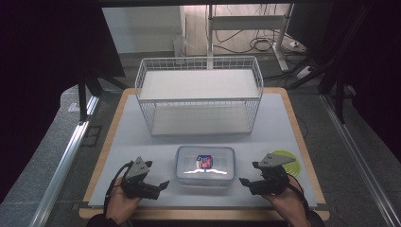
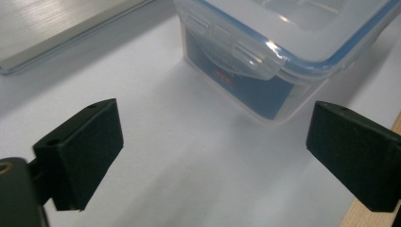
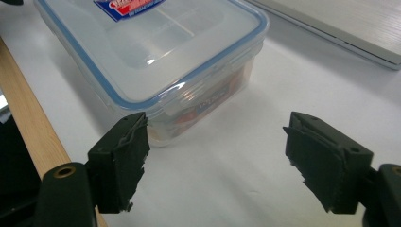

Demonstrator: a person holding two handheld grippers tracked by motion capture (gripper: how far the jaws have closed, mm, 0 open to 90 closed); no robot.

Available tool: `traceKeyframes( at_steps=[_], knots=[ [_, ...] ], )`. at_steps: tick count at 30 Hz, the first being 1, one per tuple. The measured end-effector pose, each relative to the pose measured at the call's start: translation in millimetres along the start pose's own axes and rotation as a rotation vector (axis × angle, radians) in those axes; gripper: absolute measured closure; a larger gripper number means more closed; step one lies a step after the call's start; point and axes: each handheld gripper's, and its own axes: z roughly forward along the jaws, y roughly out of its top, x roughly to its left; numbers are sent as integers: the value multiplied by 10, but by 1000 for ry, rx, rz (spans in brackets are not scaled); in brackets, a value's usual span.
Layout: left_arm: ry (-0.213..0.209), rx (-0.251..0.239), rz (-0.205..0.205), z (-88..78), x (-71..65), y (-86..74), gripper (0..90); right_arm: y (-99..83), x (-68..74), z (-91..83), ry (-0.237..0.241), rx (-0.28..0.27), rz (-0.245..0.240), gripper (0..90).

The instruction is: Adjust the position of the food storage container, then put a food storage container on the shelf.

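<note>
We flank clear plastic lidded box with blue seal (image 1: 204, 165), centred at near table edge. Left gripper (image 1: 163, 185) and right gripper (image 1: 242, 181): jaws wide, empty. Likely next: close in on box ends together.

The box (image 2: 265, 52) runs off the top edge in both gripper views, and its contents blur behind the cloudy wall. The lid label (image 1: 204, 162) is too small to read from above.

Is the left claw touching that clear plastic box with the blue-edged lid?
Apart. In the left gripper view, the left gripper stands open with bare white table between its jaws and the box, which sits beyond them.
</note>
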Motion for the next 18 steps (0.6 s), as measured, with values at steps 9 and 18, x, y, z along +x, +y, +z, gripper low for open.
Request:
traceKeyframes(
  at_steps=[9, 18],
  knots=[
    [-23, 15, -20, 3, 24, 47, 53, 35, 36, 29, 17, -29, -17, 126],
    [-100, 42, -32, 75, 73, 225, 28, 123, 73, 201, 56, 16, 10, 30]
  ],
)
